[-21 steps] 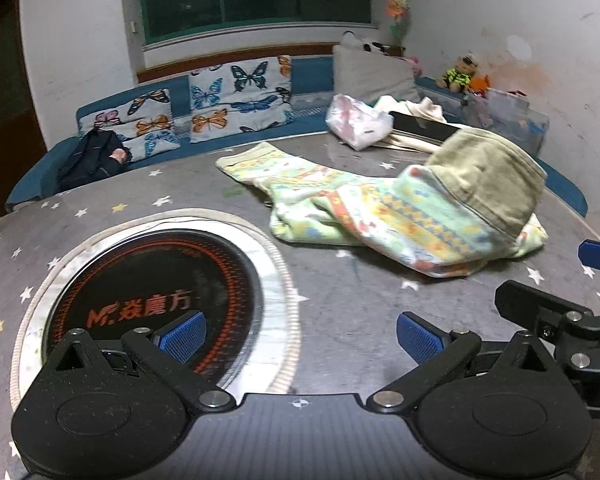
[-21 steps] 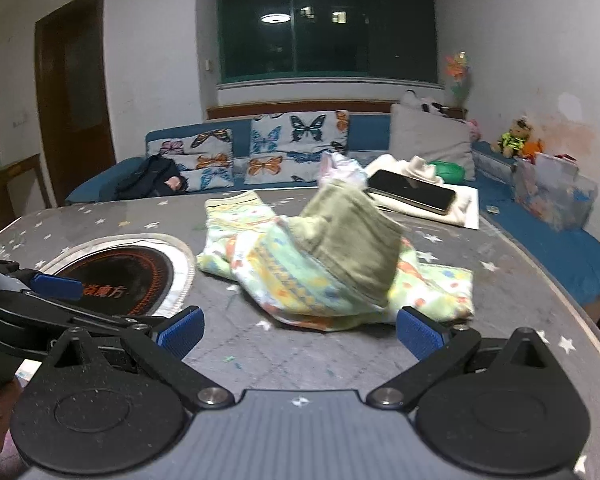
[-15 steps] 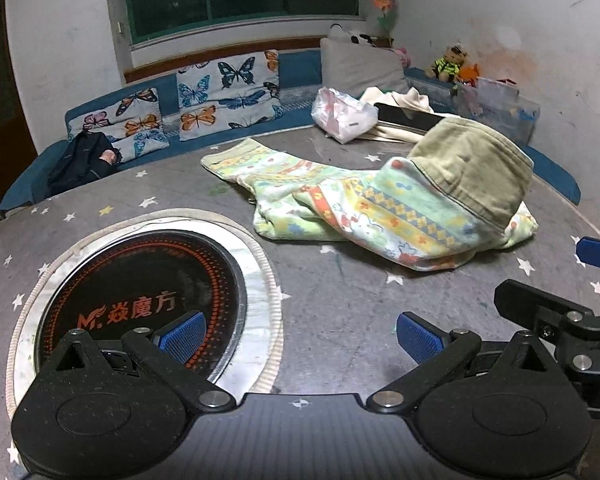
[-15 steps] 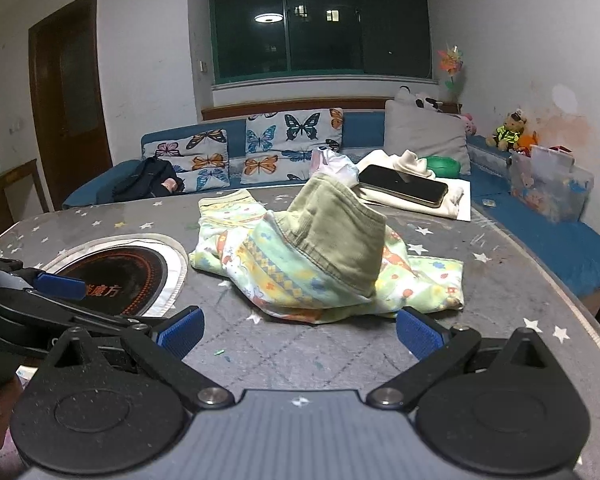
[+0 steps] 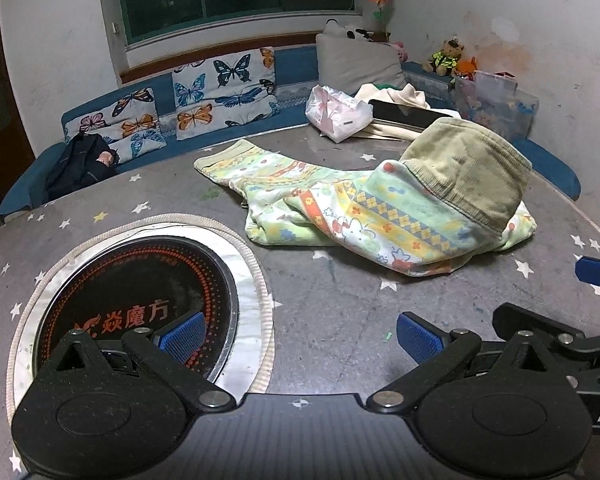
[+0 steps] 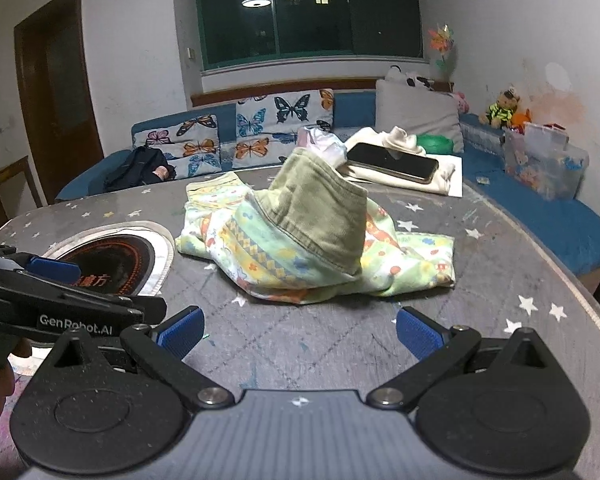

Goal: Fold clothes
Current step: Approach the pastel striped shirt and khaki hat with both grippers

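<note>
So both claws are spread wide with nothing in them. The left gripper (image 5: 298, 334) and the right gripper (image 6: 298, 332) hover side by side over the grey star-printed round table (image 5: 340, 320), noses tilted down, blue pads bare.

The clothes are dead ahead of both, in one heap: a crumpled pastel green-and-yellow cartoon-print cotton garment (image 5: 364, 216) with an olive-green corduroy piece (image 5: 468, 168) slumped on top of it. Nothing is folded yet, as far as I can tell.

The bit that matters: from the left claw the heap sits ahead and off to the right; from the right claw it's almost straight ahead, its near hem just past the fingertips. So the right hand looks closer to the bulk, I'd say. The printed garment's long axis runs diagonally in the left view, from a flat narrow end far-left (image 5: 220, 164) to the bunched end near-right, under the corduroy. That flat end points away toward the blue sofa with butterfly-print cushions (image 5: 220, 84). In the right view the corduroy (image 6: 320, 208) stands up like a tent, its stitched band facing the claw.

My guess is the corduroy has to come off first, and the right hand is better placed for that. The black round induction hob (image 5: 140, 300) set in the table lies under the left claw, clear of the clothes.
</note>
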The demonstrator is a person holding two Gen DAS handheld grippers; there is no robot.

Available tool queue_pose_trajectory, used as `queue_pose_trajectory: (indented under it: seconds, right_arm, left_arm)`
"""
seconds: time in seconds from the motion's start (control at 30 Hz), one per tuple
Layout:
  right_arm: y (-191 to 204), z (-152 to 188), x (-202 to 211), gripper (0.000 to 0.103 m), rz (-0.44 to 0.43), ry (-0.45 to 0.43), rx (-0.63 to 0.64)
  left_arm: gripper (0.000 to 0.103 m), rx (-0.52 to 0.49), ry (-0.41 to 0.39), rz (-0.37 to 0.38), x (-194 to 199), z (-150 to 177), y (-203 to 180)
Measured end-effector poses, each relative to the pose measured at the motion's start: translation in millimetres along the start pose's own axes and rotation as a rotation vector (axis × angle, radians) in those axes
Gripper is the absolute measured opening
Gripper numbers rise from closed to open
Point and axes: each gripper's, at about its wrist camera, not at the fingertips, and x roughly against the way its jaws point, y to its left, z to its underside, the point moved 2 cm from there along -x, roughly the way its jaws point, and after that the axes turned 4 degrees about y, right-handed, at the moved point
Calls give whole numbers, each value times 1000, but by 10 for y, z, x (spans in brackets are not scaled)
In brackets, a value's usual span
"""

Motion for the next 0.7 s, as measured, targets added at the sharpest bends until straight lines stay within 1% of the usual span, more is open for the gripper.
queue_pose_trajectory:
  seconds: [0.3,0.7]
  right_arm:
    - [-59,5,-112,103,21,39,-32]
    - [-78,-39,-167,103,12,46,-34]
  left_arm:
    - [103,0,29,0,-81,-43,-24]
    - [103,-11,60,-1,-161,-83,-54]
